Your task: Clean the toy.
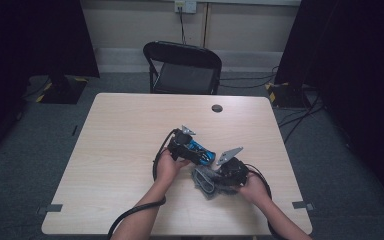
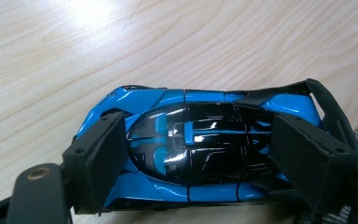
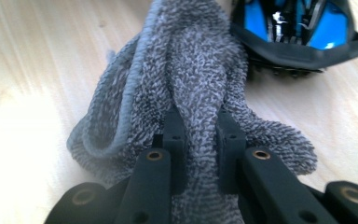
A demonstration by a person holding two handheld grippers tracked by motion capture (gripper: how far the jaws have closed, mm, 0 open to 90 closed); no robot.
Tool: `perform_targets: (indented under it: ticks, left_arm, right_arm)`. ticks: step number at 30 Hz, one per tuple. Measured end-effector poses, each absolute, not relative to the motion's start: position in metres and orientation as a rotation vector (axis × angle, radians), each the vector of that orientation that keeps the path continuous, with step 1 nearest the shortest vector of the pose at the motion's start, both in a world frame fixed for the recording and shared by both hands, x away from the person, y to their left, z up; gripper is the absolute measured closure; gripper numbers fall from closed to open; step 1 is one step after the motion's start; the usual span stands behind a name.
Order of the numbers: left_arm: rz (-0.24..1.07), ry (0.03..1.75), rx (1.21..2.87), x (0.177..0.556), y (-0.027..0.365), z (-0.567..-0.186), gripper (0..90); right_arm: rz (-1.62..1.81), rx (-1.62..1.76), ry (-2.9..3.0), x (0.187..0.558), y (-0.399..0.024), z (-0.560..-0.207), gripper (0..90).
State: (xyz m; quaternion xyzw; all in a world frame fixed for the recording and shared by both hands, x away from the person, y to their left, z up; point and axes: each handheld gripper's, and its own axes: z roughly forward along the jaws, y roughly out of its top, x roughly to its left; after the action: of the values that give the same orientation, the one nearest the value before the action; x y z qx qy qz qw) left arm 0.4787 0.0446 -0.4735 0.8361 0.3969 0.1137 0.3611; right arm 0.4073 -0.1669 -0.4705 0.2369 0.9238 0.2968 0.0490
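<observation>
A blue and black toy car (image 2: 200, 186) lies on the wooden table (image 1: 130, 130), seen from above in the left gripper view. My left gripper (image 2: 198, 128) straddles its cabin, one pad (image 2: 105, 156) toward the nose and the other toward the tail, both pressing on the body. In the high view the left gripper (image 1: 186, 146) sits over the car (image 1: 203, 151) near the table's middle. My right gripper (image 3: 200, 133) is shut on a fold of a grey terry cloth (image 3: 168, 70), which lies bunched beside the car's tail (image 3: 303, 51). From above, the right gripper (image 1: 225, 176) holds the cloth (image 1: 204, 181).
A black folding chair (image 1: 182, 67) stands behind the table's far edge. A round cable hole (image 1: 217, 108) sits near the far side. Dark curtains and stands flank the table on both sides. Cables trail from both grippers toward the near edge.
</observation>
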Motion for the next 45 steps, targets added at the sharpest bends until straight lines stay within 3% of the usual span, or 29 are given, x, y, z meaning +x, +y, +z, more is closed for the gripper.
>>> perform_targets:
  ticks: [45]
  left_arm:
    - [0.293,1.020,2.148,0.478,0.046,-0.474,19.6]
  right_arm:
    - [0.783,1.067,2.605,0.455,-0.212,-0.469,78.3]
